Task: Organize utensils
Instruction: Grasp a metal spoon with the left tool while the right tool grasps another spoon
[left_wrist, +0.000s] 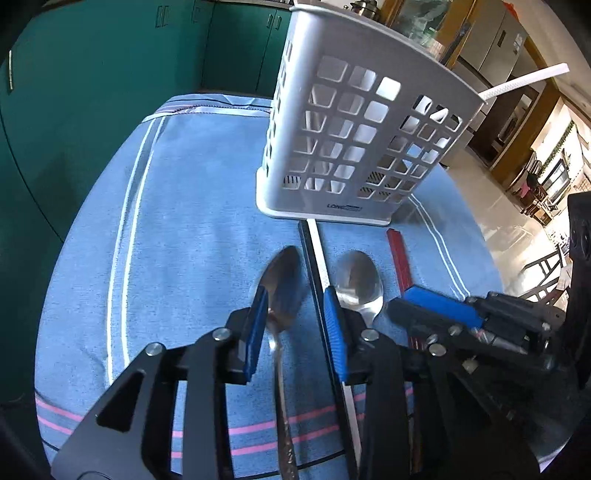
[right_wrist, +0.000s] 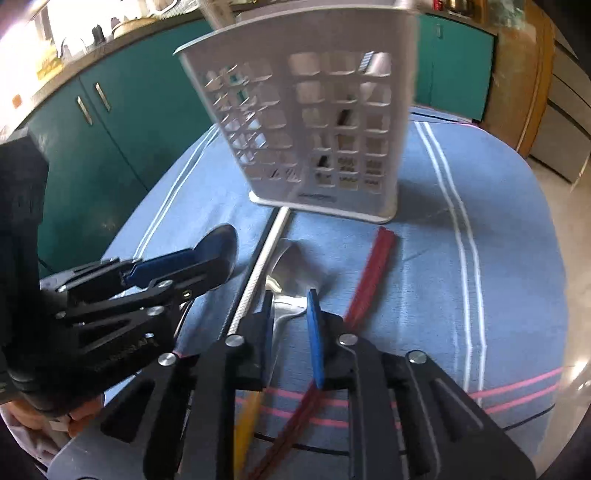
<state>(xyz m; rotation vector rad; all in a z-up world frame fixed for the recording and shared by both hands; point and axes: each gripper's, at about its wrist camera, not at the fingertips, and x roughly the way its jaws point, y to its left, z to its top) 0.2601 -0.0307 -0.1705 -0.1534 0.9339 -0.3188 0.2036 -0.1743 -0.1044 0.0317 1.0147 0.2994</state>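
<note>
My left gripper (left_wrist: 295, 325) hangs with jaws apart around the dark spoon (left_wrist: 282, 288) on the blue cloth (left_wrist: 184, 221). My right gripper (right_wrist: 290, 325) (jaws also apart) straddles the shiny spoon (right_wrist: 291, 273), before the white utensil basket (left_wrist: 343, 147).

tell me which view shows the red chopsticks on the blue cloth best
The right wrist view: the red chopsticks run in a long diagonal from near the white slotted utensil basket down under the right gripper. The left wrist view shows only a short upper stretch.
</note>
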